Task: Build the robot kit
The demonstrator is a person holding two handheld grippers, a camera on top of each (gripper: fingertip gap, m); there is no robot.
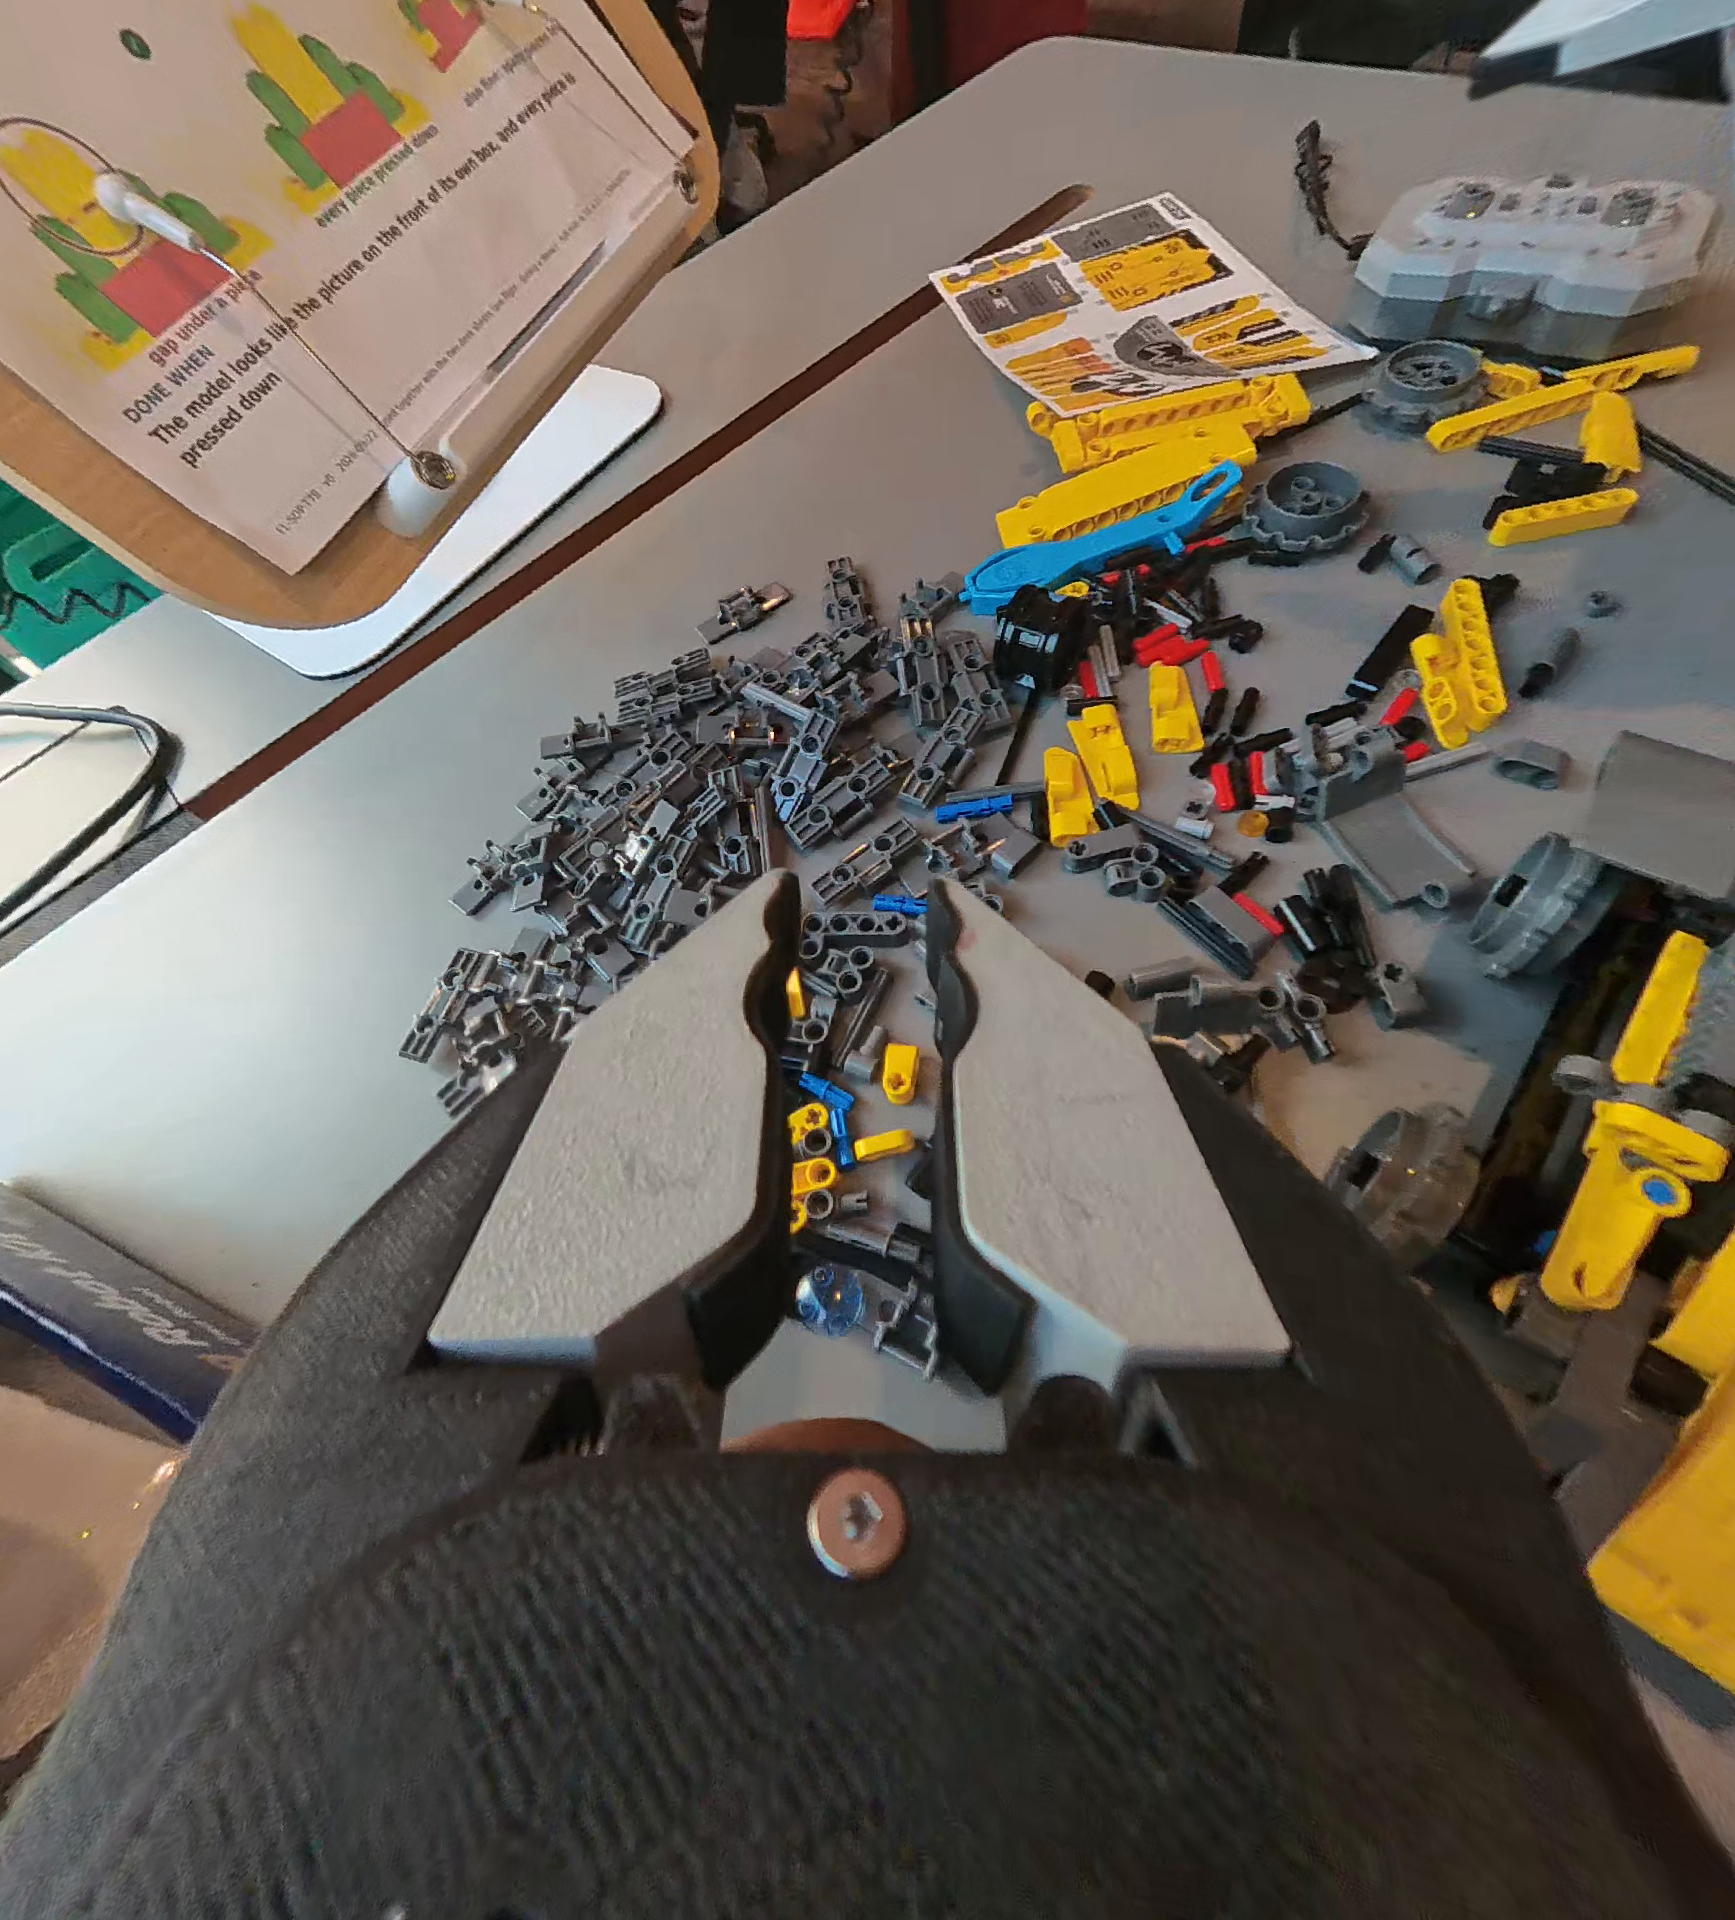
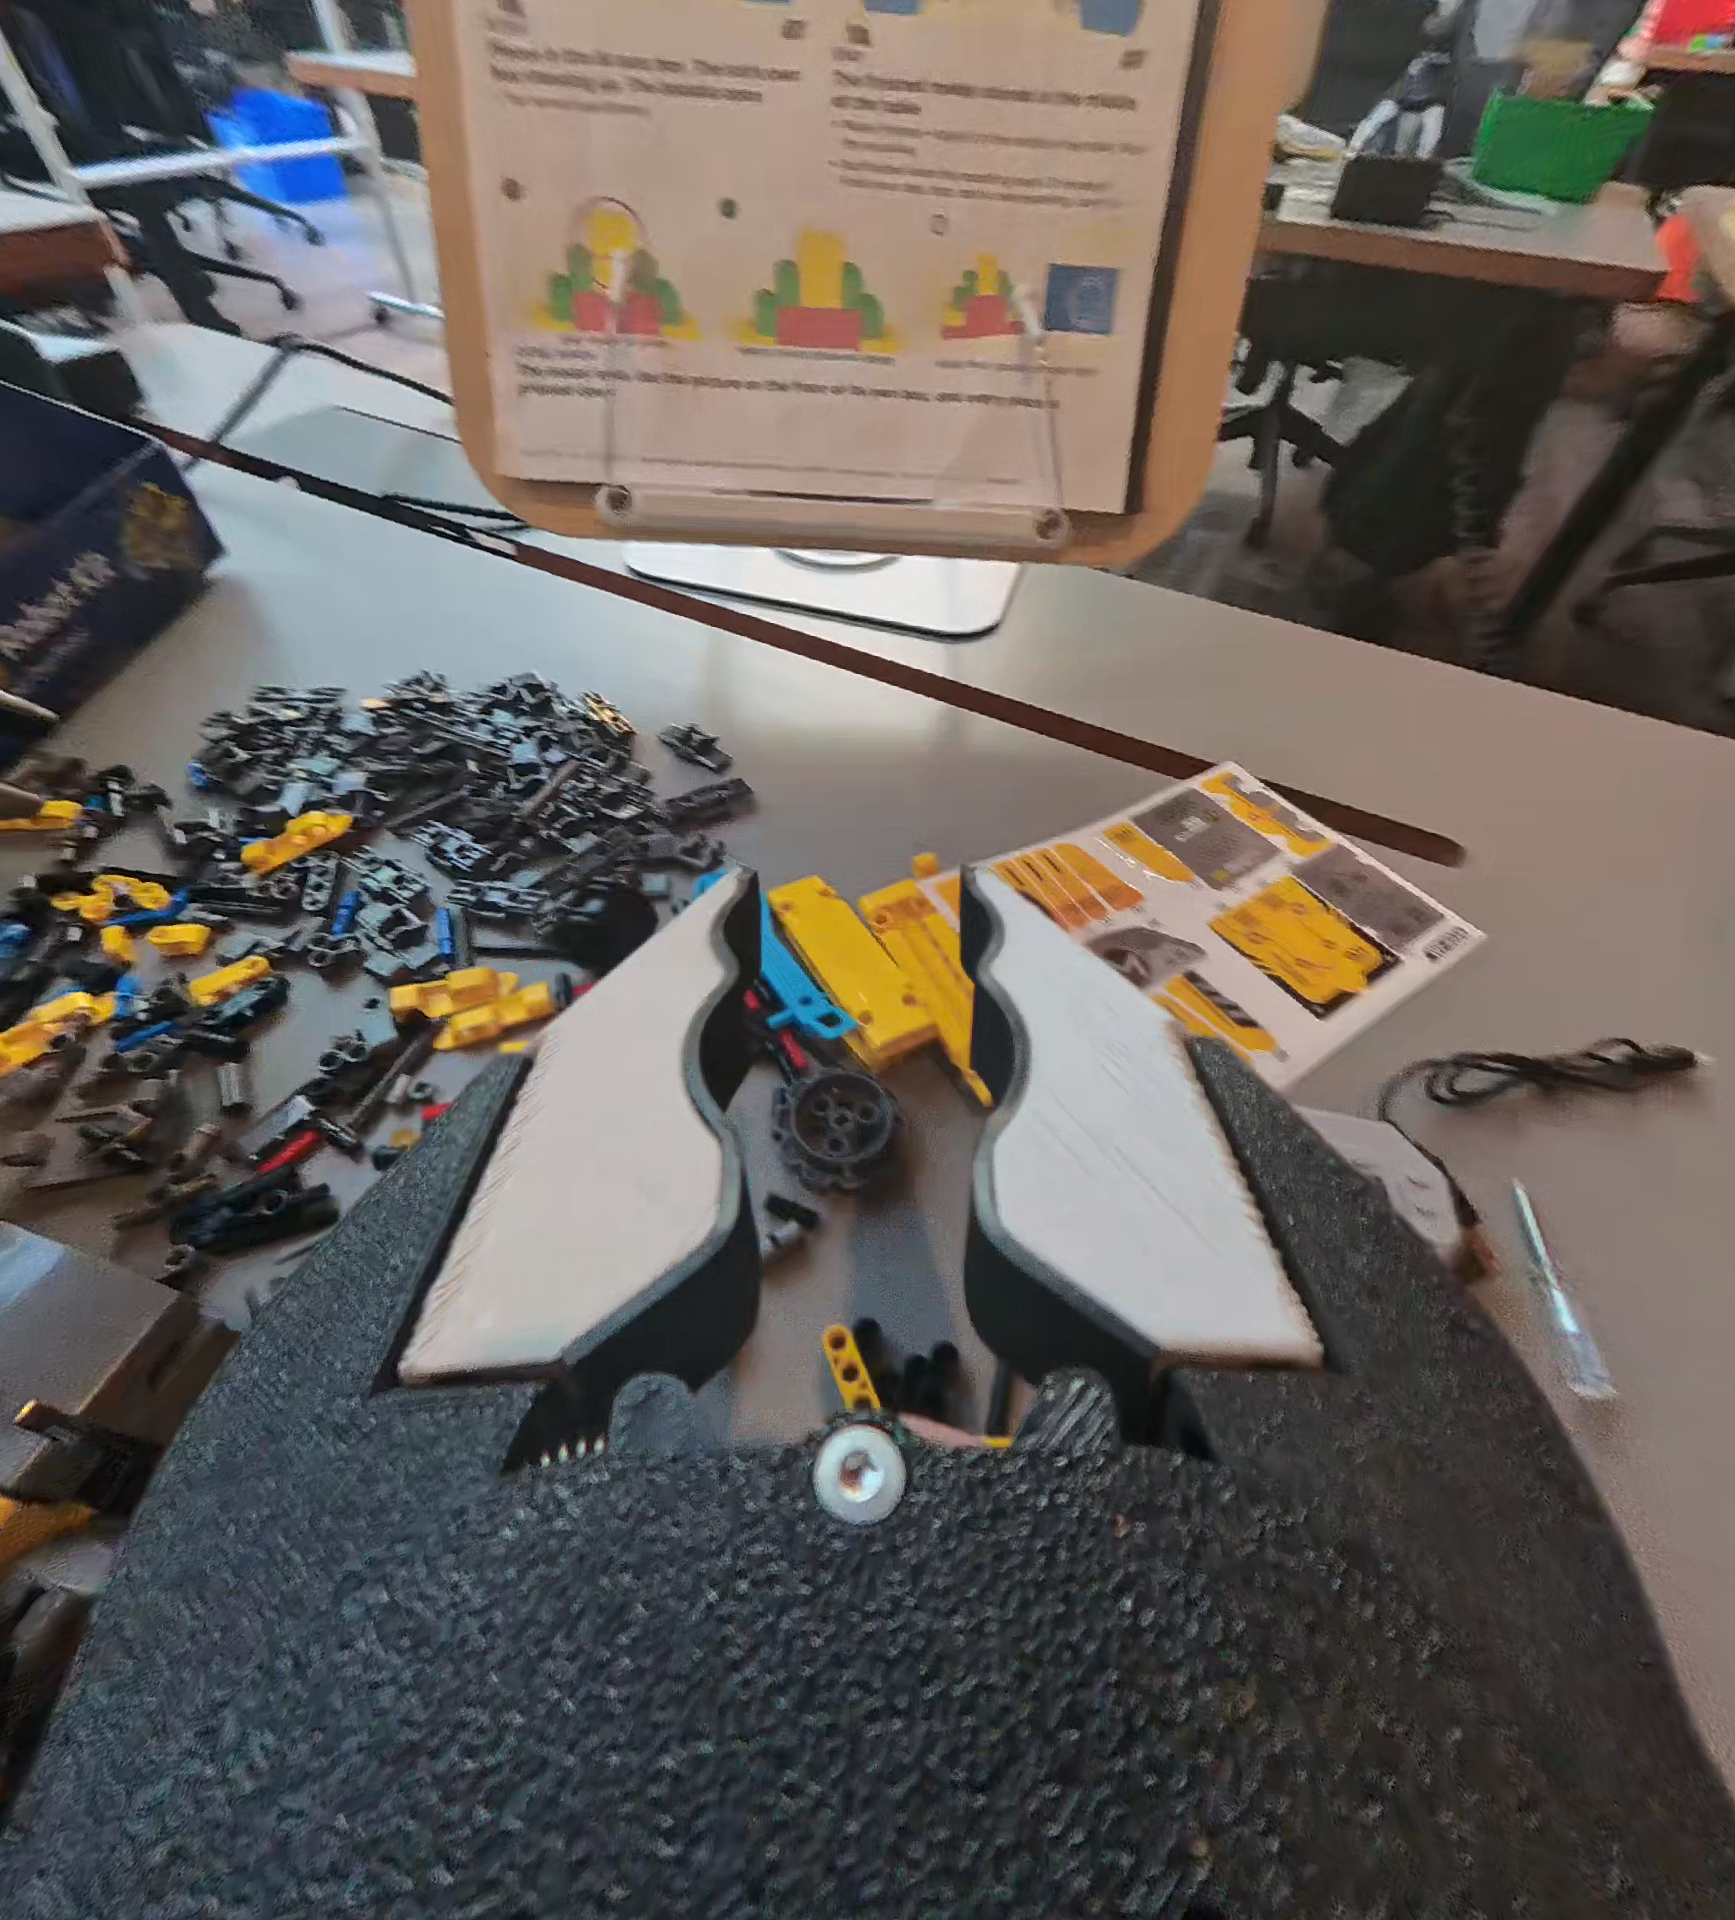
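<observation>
My left gripper (image 1: pixel 863 899) is open and empty, above small loose grey, yellow and blue construction pieces (image 1: pixel 842 1091) on the grey table (image 1: pixel 219 1039). A big pile of dark grey clip pieces (image 1: pixel 717 769) lies just ahead of it. My right gripper (image 2: pixel 855 883) is open and empty, above a dark grey gear wheel (image 2: pixel 835 1127), yellow beams (image 2: pixel 863 971) and a blue tool (image 2: pixel 790 987). The dark piece pile (image 2: pixel 468 790) lies to its left.
An instruction board on a white stand (image 1: pixel 302 260) stands at the back; it also shows in the right wrist view (image 2: pixel 821 260). A sticker sheet (image 1: pixel 1143 296) (image 2: pixel 1237 914), a partly built yellow model (image 1: pixel 1694 1299), a grey unit (image 1: pixel 1528 260), a blue box (image 2: pixel 42 540) and a black cable (image 2: pixel 1549 1070) lie around. One gripper's finger ends stand about 25 cm off the other's. My left tips are about 25 cm from the dark grey gear wheel (image 2: pixel 835 1127), my right tips only 11 cm. It is also in sight in the left wrist view (image 1: pixel 1309 507).
</observation>
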